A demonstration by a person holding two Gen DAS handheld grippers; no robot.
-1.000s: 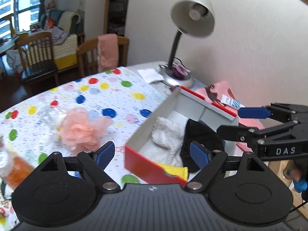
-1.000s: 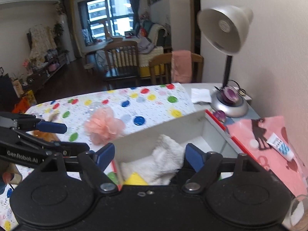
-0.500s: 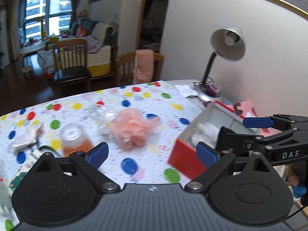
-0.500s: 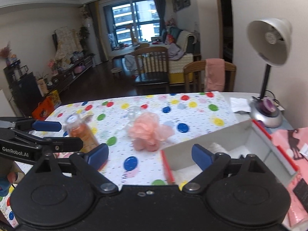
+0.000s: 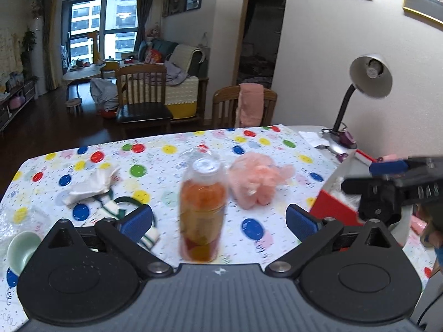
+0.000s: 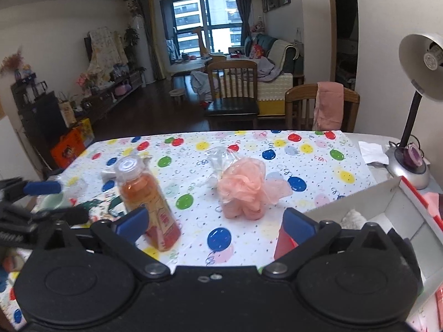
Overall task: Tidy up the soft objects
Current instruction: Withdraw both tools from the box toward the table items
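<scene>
A pink mesh puff (image 5: 257, 182) (image 6: 243, 193) lies mid-table on the dotted cloth. To its right stands a red-and-white box (image 5: 332, 204) (image 6: 360, 202) with a white fluffy cloth (image 6: 353, 217) inside. At the left lie a crumpled white cloth (image 5: 91, 185) and a green-striped sock (image 5: 110, 207). My left gripper (image 5: 218, 218) is opening; an orange bottle (image 5: 202, 210) stands in its gap, untouched by the pads. My right gripper (image 6: 214, 222) is opening too, with only tablecloth between its fingers and the bottle (image 6: 149, 204) by its left finger.
A desk lamp (image 5: 369, 74) (image 6: 420, 63) stands at the table's far right corner by the wall. A mint bowl (image 5: 20, 249) sits at the near left. Wooden chairs (image 6: 232, 91) stand beyond the far edge. Pink paper (image 6: 432, 199) lies right of the box.
Both grippers have drawn back from the box and swung left, and their jaws have widened. The bottle and the puff now fill the middle of both views.
</scene>
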